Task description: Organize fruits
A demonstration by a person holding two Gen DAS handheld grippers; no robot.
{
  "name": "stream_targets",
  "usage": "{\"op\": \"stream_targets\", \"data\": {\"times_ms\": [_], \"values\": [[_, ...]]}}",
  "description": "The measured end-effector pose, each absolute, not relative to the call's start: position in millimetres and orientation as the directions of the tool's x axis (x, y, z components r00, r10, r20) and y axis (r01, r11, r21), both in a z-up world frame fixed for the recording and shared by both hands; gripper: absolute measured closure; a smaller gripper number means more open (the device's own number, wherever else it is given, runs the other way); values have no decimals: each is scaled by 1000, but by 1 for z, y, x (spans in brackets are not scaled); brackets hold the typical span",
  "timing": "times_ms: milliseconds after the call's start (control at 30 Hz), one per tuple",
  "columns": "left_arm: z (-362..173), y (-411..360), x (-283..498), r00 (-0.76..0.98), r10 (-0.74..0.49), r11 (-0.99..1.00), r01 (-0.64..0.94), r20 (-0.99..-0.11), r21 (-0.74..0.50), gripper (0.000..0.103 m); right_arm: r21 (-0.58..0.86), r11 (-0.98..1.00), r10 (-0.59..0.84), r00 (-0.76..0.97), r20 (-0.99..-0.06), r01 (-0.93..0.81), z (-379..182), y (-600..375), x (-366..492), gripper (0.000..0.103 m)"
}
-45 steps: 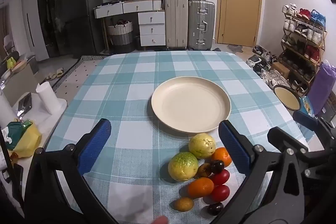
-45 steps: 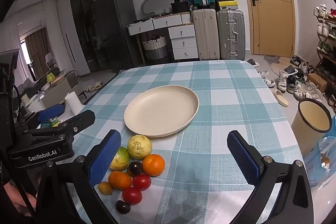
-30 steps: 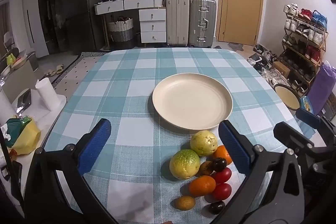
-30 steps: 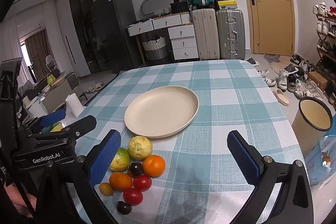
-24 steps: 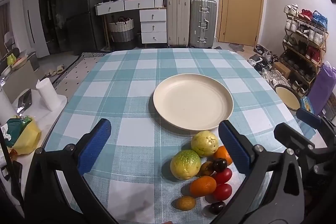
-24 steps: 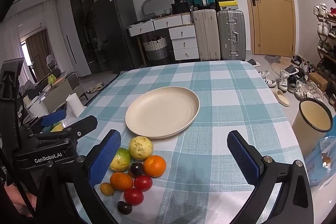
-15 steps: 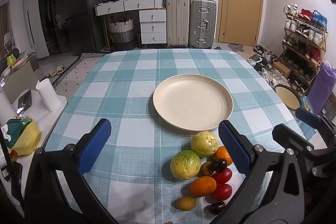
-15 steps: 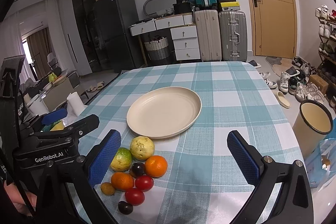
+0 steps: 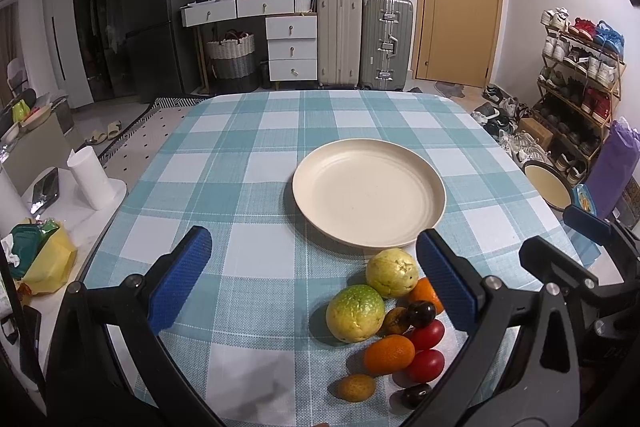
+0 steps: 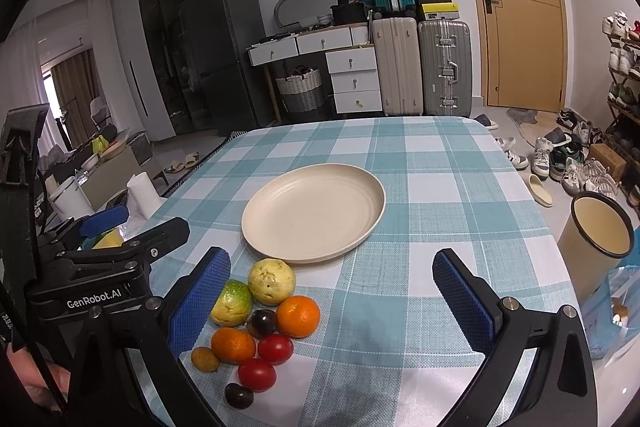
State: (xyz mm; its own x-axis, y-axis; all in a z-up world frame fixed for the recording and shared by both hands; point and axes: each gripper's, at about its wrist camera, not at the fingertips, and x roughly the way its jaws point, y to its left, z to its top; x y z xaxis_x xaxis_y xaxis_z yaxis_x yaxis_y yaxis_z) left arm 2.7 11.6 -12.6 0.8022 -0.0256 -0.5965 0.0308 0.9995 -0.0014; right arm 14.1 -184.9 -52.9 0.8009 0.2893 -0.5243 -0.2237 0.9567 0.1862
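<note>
both grippers hang side by side, pointing forward and slightly down. left gripper (image 9: 314, 277) has its jaws spread wide, nothing between the blue pads. right gripper (image 10: 332, 297) is just as wide and empty, level with the left.

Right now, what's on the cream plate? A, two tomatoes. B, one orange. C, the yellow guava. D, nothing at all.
D: the plate shows only its bare cream surface, while the fruit pile sits on the tablecloth just in front of it, the guava close to the rim but off it.
</note>
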Motion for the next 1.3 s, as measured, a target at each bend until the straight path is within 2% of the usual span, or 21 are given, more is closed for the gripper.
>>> {"op": "stream_targets", "data": {"times_ms": [1067, 1300], "values": [[-20, 15, 12, 789, -27, 1000, 24, -613, -13, 1, 191, 957, 288, 798, -530, -218, -56, -186, 15, 0], [-25, 25, 14, 773, -86, 996, 51, -628, -72, 1, 201, 956, 289, 794, -535, -213, -61, -190, 14, 0]]}}
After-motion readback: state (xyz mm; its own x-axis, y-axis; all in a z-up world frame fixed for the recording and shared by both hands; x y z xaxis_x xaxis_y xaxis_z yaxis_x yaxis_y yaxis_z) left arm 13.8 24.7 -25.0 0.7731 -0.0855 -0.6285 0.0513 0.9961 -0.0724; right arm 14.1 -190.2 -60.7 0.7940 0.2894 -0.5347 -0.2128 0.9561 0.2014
